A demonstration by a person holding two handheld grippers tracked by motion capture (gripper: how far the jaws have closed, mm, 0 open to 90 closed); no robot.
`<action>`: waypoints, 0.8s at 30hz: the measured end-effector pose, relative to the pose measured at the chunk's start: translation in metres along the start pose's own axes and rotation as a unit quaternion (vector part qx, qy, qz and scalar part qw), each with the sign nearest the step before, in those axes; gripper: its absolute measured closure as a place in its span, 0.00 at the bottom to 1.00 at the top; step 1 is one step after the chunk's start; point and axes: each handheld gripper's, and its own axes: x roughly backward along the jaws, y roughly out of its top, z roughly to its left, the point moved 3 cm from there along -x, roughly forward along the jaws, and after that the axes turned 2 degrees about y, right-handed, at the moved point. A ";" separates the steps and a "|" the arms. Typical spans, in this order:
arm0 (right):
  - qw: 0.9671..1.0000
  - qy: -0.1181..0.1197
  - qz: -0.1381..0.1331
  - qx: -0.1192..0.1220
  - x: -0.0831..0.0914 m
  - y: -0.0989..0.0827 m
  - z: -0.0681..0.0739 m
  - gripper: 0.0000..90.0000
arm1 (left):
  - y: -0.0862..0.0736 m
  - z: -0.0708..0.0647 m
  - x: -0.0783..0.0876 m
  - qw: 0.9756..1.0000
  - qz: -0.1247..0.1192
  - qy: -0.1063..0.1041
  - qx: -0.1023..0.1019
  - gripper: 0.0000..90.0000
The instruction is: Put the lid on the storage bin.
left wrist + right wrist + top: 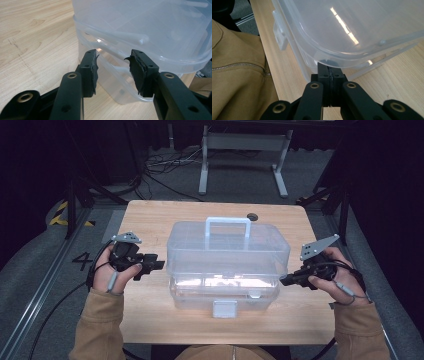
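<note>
Translucent plastic box [227, 265] sits mid-table [150, 215], handle [228, 226] on top, front latch [224, 309] facing the person. Lid looks lifted a bit at the front; contents blurred through the plastic, can't identify. Left gripper [159, 265] is just beside the box's left end, jaws apart, nothing between the pads; in the left gripper view [113, 68] the box corner sits beyond them, not clamped. Right gripper [284, 281] is at the box's right end, jaws pressed together; in the right gripper view [330, 66] its tips tuck under the lid rim, contact hard to make out. Tan sleeves cut off at bottom edge.
</note>
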 end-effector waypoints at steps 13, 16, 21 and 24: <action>1.000 0.000 0.030 0.007 -0.007 -0.003 0.000 1.00 | -0.001 -0.001 -0.003 1.000 0.009 -0.002 0.000 0.64; 0.999 0.002 0.036 0.010 -0.008 -0.003 0.000 1.00 | -0.001 0.000 -0.003 1.000 0.010 -0.001 0.000 0.64; 0.999 0.006 0.048 0.009 -0.011 -0.004 0.000 1.00 | -0.001 0.000 -0.003 1.000 0.010 -0.002 0.002 0.64; 0.999 0.007 0.051 0.012 -0.012 -0.005 -0.001 1.00 | -0.001 0.000 -0.004 1.000 0.011 -0.002 0.001 0.64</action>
